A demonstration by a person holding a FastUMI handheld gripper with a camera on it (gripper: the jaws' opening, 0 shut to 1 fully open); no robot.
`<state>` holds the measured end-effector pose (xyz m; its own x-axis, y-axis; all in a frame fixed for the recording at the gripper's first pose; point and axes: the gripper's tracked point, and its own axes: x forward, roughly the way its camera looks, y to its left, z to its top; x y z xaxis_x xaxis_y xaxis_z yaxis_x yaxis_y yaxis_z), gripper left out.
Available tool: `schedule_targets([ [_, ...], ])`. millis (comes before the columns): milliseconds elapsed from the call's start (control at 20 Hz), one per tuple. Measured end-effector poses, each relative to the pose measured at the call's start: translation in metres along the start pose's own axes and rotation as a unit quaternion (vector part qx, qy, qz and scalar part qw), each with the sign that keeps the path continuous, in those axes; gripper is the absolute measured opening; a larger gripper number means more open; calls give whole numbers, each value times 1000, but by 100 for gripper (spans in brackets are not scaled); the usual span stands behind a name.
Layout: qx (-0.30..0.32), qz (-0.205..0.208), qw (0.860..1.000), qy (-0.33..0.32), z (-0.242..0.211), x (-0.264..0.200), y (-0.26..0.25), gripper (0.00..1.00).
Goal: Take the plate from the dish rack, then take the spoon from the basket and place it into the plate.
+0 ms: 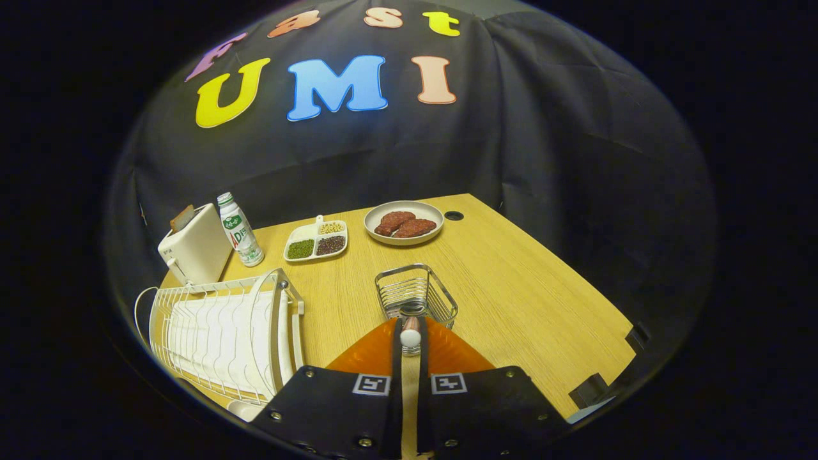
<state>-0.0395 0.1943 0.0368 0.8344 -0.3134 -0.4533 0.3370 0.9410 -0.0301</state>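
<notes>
The tool [410, 338] pinches the spoon [410, 337] narrowly between its fingers, lifted just short of the basket [416, 292] at twelve o'clock for carrying; the dish rack [220, 332] stands at nine on the counter [511, 287].

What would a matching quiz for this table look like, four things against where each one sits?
Things:
1. toaster
2. bottle
3. wire basket
4. bean dish

Places:
A. just ahead of the claw's fingers, which look closed on the spoon
B. between the bottle and the plate of meat
C. beyond the dish rack, bread sticking out of its top
D. between the toaster and the bean dish

Pairs: 1-C, 2-D, 3-A, 4-B
</notes>
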Motion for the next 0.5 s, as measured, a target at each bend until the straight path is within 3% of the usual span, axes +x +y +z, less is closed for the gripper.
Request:
schedule_targets([
  [500, -26, -10, 998, -56, 36, -74, 1, 9],
])
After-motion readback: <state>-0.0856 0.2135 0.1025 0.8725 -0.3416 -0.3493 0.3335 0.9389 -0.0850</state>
